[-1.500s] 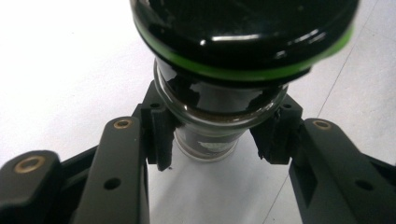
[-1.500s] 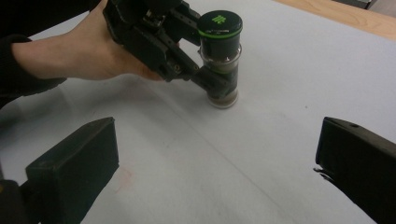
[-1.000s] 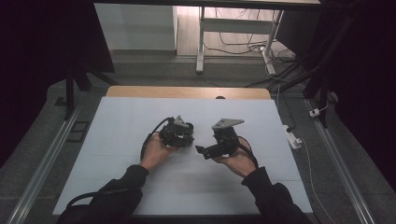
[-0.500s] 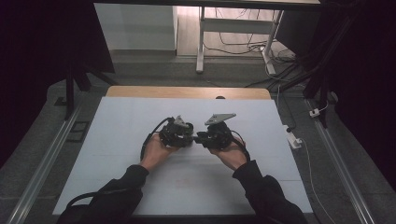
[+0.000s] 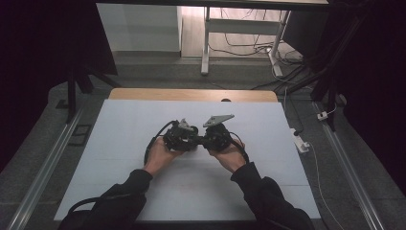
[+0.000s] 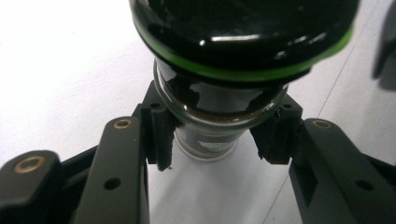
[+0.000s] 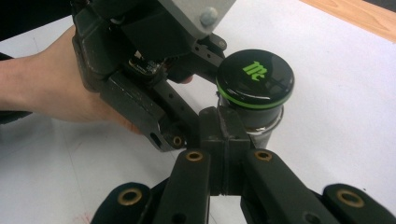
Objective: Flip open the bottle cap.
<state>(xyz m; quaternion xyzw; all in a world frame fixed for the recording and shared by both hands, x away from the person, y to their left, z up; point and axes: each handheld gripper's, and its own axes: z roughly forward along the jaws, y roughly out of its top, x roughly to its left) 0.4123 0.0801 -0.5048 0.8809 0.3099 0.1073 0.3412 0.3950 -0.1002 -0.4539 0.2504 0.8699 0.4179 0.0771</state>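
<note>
A small glass jar (image 6: pixel 219 116) with a black lid ringed in green (image 7: pixel 255 77) is held just above the white table. My left gripper (image 6: pixel 217 140) is shut on the jar's glass body below the lid, one pad (image 6: pixel 161 135) on each side. In the high view the left gripper (image 5: pixel 194 140) and the right gripper (image 5: pixel 205 141) meet tip to tip at the table's middle. The jaws of my right gripper (image 7: pixel 224 133) are pressed together with nothing between them. Its tips sit right beside the jar and the left gripper's finger (image 7: pixel 168 107).
The white table top (image 5: pixel 143 191) ends in a wooden strip (image 5: pixel 191 94) at the far edge. A cable (image 5: pixel 152 143) loops from the left gripper. A power strip (image 5: pixel 300 143) lies on the floor to the right. A person's hand (image 7: pixel 51 84) holds the left gripper.
The right gripper has moved left and closed the gap to the left gripper, and its tips now sit beside the jar. The left gripper has kept its place and its hold.
</note>
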